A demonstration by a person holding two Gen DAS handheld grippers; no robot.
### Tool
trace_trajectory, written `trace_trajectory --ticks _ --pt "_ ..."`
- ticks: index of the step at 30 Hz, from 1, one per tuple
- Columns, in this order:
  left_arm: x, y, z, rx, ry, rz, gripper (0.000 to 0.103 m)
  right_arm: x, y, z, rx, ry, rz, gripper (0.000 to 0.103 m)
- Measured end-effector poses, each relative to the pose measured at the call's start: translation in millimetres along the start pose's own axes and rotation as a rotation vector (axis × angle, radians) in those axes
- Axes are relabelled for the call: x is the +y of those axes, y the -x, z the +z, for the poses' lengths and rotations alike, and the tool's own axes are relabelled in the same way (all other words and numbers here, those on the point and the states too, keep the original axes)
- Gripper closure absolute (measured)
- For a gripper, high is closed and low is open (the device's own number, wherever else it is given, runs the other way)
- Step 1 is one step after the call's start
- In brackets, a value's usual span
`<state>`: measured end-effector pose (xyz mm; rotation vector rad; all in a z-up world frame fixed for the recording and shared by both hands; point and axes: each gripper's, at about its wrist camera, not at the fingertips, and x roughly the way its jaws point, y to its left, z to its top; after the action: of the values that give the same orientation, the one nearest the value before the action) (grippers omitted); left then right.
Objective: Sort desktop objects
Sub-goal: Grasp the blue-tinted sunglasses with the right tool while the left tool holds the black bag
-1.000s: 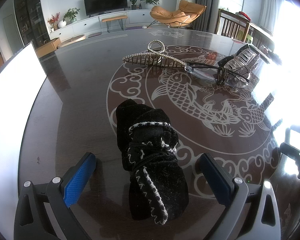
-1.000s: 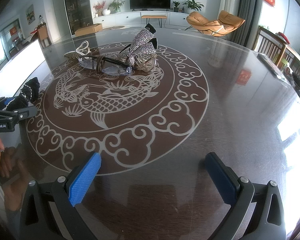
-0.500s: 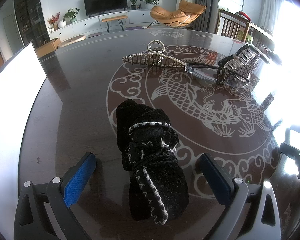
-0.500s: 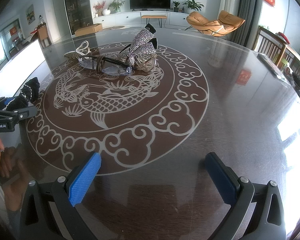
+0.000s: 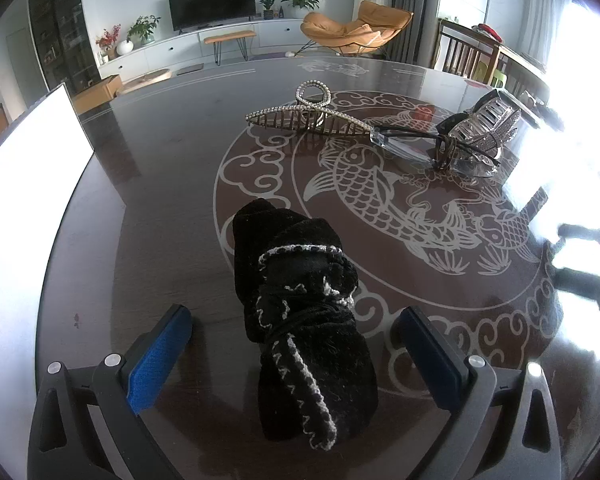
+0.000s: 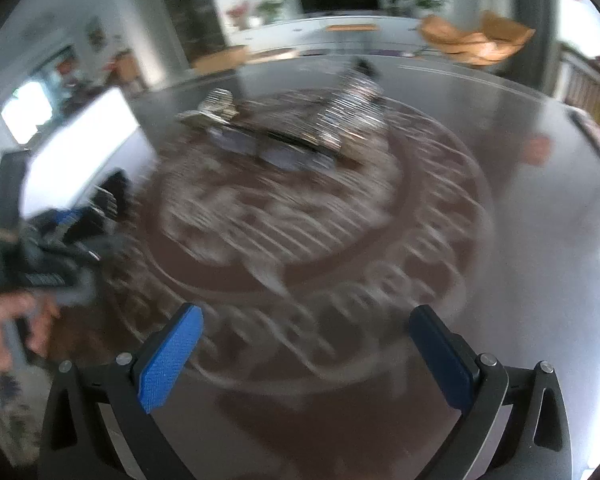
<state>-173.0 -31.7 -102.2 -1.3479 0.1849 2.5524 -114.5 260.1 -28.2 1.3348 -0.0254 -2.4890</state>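
Observation:
A black knitted pouch with white stitching (image 5: 300,312) lies on the dark table between the fingers of my left gripper (image 5: 296,344), which is open and not touching it. Farther off rest a pearl hair claw (image 5: 308,114), a pair of glasses (image 5: 416,140) and a rhinestone hair clip (image 5: 486,124), close together. The right wrist view is heavily blurred: my right gripper (image 6: 308,344) is open and holds nothing, the hair clip (image 6: 352,120) and hair claw (image 6: 216,110) far ahead, the left gripper (image 6: 76,220) at its left.
The round dark table (image 5: 160,184) carries a white fish and cloud pattern. A white board (image 5: 24,184) stands along its left edge. A hand (image 6: 4,332) holds the left gripper's handle. Chairs (image 5: 472,56) stand at the far right.
The right gripper's view has gone blurred and shifted, so the right gripper is moving. The left gripper and the black pouch have not moved.

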Motion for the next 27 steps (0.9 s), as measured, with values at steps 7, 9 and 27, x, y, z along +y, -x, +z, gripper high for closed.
trace_trajectory --ticks 7,9,27 --pt "0 0 0 0.0 0.0 0.001 0.0 -6 -45 68 0.062 0.09 -0.053 0.0" --pt "0 0 0 0.0 0.001 0.001 0.0 -10 -60 79 0.104 0.07 -0.028 0.0" --pt "-1 0 0 0.0 0.001 0.001 0.0 41 -72 88 0.157 0.273 0.058 0.0"
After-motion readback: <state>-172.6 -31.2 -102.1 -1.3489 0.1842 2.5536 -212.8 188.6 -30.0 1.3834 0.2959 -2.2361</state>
